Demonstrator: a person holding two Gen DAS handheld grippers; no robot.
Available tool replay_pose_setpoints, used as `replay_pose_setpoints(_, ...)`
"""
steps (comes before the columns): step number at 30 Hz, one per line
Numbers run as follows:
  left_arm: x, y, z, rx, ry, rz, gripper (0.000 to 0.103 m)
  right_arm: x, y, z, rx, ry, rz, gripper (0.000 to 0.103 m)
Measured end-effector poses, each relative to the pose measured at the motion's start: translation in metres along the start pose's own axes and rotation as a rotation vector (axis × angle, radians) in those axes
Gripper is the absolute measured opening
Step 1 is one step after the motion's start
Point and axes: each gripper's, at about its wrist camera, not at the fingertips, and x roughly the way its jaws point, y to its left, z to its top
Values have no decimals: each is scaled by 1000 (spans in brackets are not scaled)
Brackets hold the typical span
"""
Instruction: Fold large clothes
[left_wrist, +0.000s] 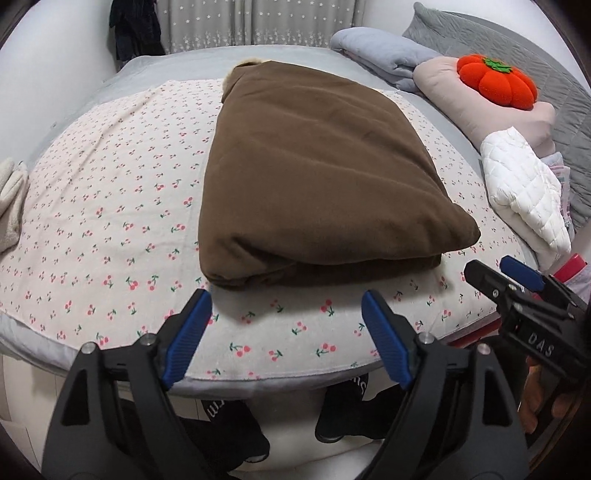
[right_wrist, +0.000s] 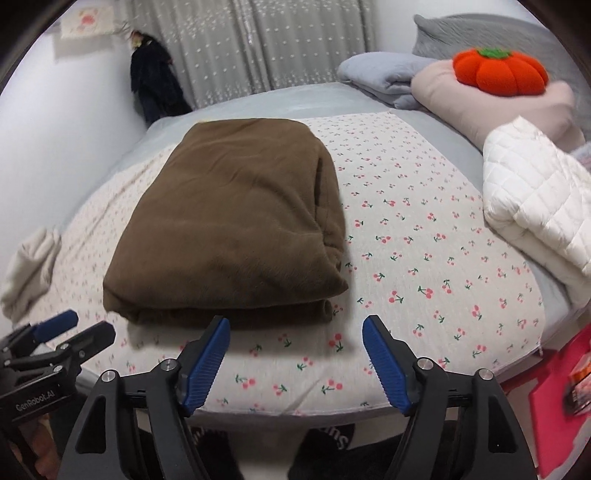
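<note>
A large brown garment (left_wrist: 317, 177) lies folded into a thick rectangle on the cherry-print sheet (left_wrist: 110, 206); it also shows in the right wrist view (right_wrist: 236, 225). My left gripper (left_wrist: 286, 306) is open and empty, just short of the garment's near edge. My right gripper (right_wrist: 295, 332) is open and empty, near the garment's near right corner. Each gripper shows in the other's view: the right one (left_wrist: 498, 271) at the right edge, the left one (right_wrist: 85, 326) at the lower left.
A folded white quilted garment (right_wrist: 539, 199) lies at the right of the bed. A pink pillow (right_wrist: 480, 103) with an orange pumpkin cushion (right_wrist: 498, 72), grey bedding (right_wrist: 376, 74) and a cream cloth (right_wrist: 29, 269) at the left edge border the sheet (right_wrist: 424, 236). A red box (right_wrist: 557, 398) stands beside the bed.
</note>
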Motion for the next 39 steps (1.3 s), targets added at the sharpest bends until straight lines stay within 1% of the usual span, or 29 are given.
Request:
replay_pose_setpoints(3,-3,-3,0,-2,-1,19,89,-7,5,0,-20,-8,-6,83)
replay_pose_setpoints(4,-3,-4,0,3,2,30,95,-8,6,1,-25,-11,-8,84)
replay_pose_setpoints(6,-5,-4,-1,1,3,46,99,-10,9,1,-38,-7,-19,86)
replay_pose_setpoints(10,-9,-3,0,-22,-3,74,102,-9,16,2,-58,9,-43,88)
replay_pose_setpoints(15,-8,-5,1,-8,7,85,102,-6,23,7,-83,24,-24,88)
replay_pose_setpoints(19,-6,-4,6,-11,9,85,102,-7,24,14,-96,12,-31,88)
replay_pose_setpoints(22,-3,-1,10,-15,9,95,102,-4,22,19,-94,11,-31,88)
replay_pose_setpoints(27,4,2,17,-33,17,88,102,2,18,24,-83,16,-40,88)
replay_pose_setpoints(39,11,-9,21,-5,27,81,102,11,16,28,-79,35,-35,88)
